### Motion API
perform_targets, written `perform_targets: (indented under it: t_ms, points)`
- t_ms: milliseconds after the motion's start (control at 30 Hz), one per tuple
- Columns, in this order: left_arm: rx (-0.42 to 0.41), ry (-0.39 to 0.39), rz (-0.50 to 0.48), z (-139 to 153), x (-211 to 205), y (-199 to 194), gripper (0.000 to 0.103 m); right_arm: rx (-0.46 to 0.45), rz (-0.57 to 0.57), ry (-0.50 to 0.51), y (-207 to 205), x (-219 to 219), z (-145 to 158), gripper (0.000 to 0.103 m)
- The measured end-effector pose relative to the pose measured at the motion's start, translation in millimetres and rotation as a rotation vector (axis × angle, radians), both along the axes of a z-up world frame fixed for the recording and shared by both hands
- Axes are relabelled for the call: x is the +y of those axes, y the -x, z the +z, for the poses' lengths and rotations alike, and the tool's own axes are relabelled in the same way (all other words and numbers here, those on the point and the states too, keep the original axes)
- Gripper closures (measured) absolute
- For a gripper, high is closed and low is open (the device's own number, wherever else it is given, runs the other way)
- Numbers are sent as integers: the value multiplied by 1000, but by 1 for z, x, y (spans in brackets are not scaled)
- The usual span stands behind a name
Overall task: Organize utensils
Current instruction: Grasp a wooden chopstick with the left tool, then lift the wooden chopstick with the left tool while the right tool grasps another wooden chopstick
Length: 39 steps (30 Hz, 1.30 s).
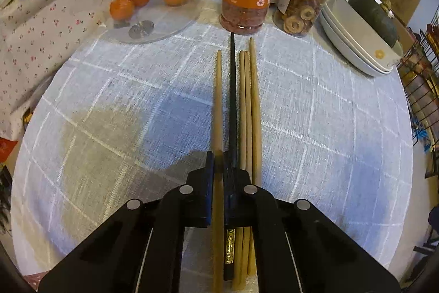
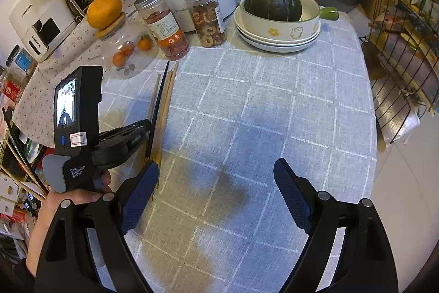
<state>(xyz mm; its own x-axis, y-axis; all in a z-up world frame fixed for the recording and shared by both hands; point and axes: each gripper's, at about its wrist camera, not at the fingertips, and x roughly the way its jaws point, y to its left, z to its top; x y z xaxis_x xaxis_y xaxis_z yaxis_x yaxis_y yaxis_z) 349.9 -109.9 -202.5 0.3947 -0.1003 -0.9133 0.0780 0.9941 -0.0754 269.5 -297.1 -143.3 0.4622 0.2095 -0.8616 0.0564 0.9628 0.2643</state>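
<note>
Checked tablecloth [image 1: 109, 100]: left gripper [image 1: 218, 164] clamps 1 tan wooden chopstick [image 1: 218, 100]; right gripper [image 2: 216, 177] wide, empty.

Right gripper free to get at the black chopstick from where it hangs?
Probably not cleanly: the left gripper, shut on a wooden chopstick, crowds the black chopstick; its far end looks clear. The right gripper is open and empty.

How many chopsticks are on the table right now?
5. One wooden chopstick clamped in the left hand-held gripper; the black chopstick beside it; three wooden chopsticks bunched on its other side. More may be hidden.
</note>
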Motion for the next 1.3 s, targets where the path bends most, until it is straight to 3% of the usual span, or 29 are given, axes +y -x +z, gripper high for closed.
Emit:
perform_targets:
  t_ms: [233,367,667,1067,1300]
  points:
    - [-4,-14,-10,-3,-6,-4,97,1,-9,-15,0,-3,1,19]
    - [16,-17,-1,-9,-3,-7,92,12,-7,-25,0,-2,-1,19]
    - [5,-44,-4,-1,-6,1,97,17,-16,-31,-1,-6,-3,19]
    - [-116,-101,-19,62,-11,37,97,46,-41,-59,-9,-10,-14,19]
    - [-213,-48,-92,105,-14,73,96,79,-37,-98,-23,-4,-31,21]
